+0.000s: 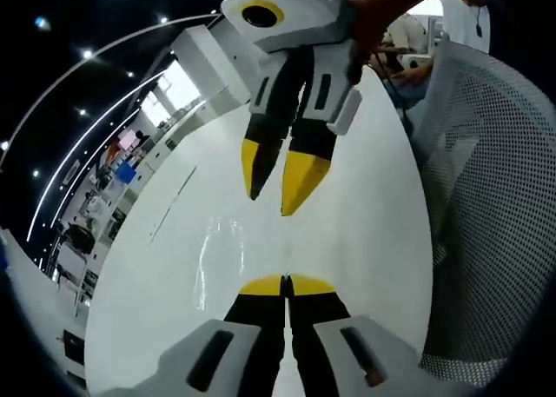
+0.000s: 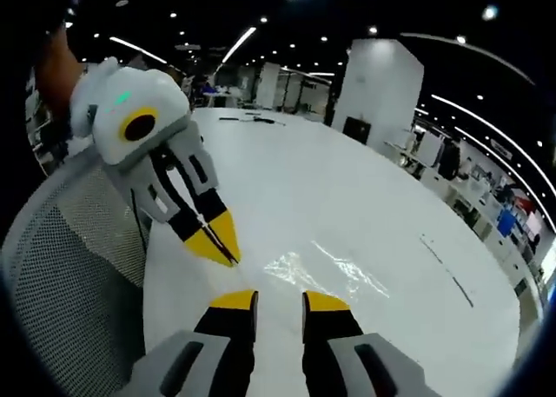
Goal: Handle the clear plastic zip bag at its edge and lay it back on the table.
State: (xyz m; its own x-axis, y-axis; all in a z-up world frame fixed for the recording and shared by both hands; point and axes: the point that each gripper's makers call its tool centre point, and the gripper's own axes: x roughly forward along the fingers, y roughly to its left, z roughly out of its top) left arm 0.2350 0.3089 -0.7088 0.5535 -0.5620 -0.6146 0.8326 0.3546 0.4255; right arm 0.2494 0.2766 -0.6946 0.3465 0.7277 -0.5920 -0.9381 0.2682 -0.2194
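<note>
The clear plastic zip bag (image 1: pixel 219 256) lies flat on the white table (image 1: pixel 365 223), showing mostly as faint glints. In the right gripper view the bag (image 2: pixel 330 273) sits just beyond my right gripper (image 2: pixel 280 300), which is open with nothing between its jaws. My left gripper (image 1: pixel 285 282) is shut, its yellow tips pressed together low over the table; I see no bag film between them. From the right gripper view the left gripper (image 2: pixel 231 258) points down just beside the bag's near-left edge. The right gripper (image 1: pixel 269 204) hangs opposite, a person's hand holding it.
A grey mesh chair back (image 1: pixel 495 197) stands at the table's edge, also seen as the chair (image 2: pixel 69 275) in the right gripper view. A thin dark line (image 2: pixel 447 271) lies on the table past the bag. Desks, people and a white pillar (image 2: pixel 373 93) stand far behind.
</note>
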